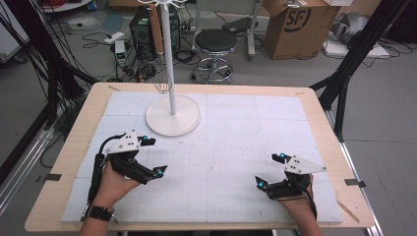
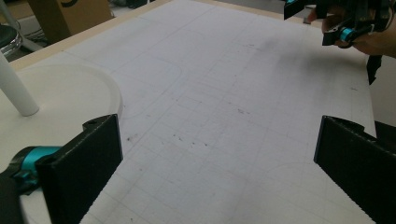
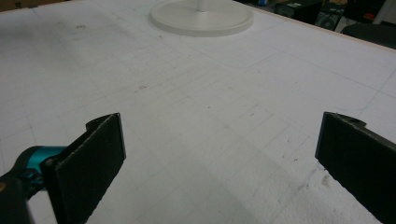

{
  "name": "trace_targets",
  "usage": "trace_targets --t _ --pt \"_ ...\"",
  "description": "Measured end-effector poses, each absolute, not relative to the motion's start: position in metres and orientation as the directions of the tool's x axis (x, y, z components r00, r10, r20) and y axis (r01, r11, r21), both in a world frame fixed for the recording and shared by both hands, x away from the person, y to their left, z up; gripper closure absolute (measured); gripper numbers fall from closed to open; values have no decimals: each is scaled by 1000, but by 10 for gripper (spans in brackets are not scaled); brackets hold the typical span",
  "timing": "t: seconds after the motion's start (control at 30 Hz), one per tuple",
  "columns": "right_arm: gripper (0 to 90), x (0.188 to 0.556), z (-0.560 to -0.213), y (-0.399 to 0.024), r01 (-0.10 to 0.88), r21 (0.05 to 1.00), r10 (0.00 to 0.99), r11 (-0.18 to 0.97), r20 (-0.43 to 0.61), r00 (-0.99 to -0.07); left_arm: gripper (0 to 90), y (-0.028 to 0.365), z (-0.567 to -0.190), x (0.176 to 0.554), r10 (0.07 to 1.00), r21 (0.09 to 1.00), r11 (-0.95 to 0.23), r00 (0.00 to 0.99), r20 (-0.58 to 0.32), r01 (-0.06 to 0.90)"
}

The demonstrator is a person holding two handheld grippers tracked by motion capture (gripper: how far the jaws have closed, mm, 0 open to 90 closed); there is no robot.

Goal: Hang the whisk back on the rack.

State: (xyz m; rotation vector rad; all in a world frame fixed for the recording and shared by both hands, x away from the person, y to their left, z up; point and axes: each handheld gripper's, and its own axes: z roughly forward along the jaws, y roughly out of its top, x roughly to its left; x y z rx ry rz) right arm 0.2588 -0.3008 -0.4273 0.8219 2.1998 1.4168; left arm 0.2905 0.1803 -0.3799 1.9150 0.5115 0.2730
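Left gripper (image 1: pixel 154 156): held in the person's left hand (image 1: pixel 112 184) low over the near left part of the white mat (image 1: pixel 221 147); its jaws stand wide apart with nothing between them.
Left jaws, own view: the two black pads rise at the lower corners, bare gridded mat lying in the gap between them; the round stand base (image 2: pixel 65 93) lies just ahead of the left-hand pad, with the white pole (image 2: pixel 14 88) rising from it.
Right gripper (image 1: pixel 269 170): held in the person's right hand (image 1: pixel 300 206) over the near right part of the mat; jaws likewise spread wide and holding nothing.
Right jaws, own view: both pads frame open mat, faint pencil lines and small dark scuffs between them; the stand base (image 3: pixel 201 17) sits well ahead of the gap, a little toward the left pad's side.
Stand (image 1: pixel 173 115): white disc foot with an upright pole, on the far left-centre of the mat, nearer the left jaws than the right ones and touched by neither.
Whisk (image 1: pixel 161 78): wire head hanging down with a wooden handle, hung from the top of the stand, well beyond and above both pairs of jaws.
Gap between grippers: well apart, with bare mat across the middle; from the left gripper view the right gripper (image 2: pixel 317 18) shows far ahead of the right-hand pad.
Desk (image 1: pixel 69 147): pale wooden top, its rim showing round the mat on all sides.
Wrist: a dark band on the left forearm behind the left gripper.
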Motion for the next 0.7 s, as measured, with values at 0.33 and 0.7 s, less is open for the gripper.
trace_targets --t 0.33,0.7 --pt "5 256 -427 -301 265 911 668 315 -14 -744 16 179 -382 291 463 918 -329 885 -47 221" --pt "5 256 -428 -302 264 911 667 316 -15 -745 16 179 -384 292 466 916 -334 883 -46 224"
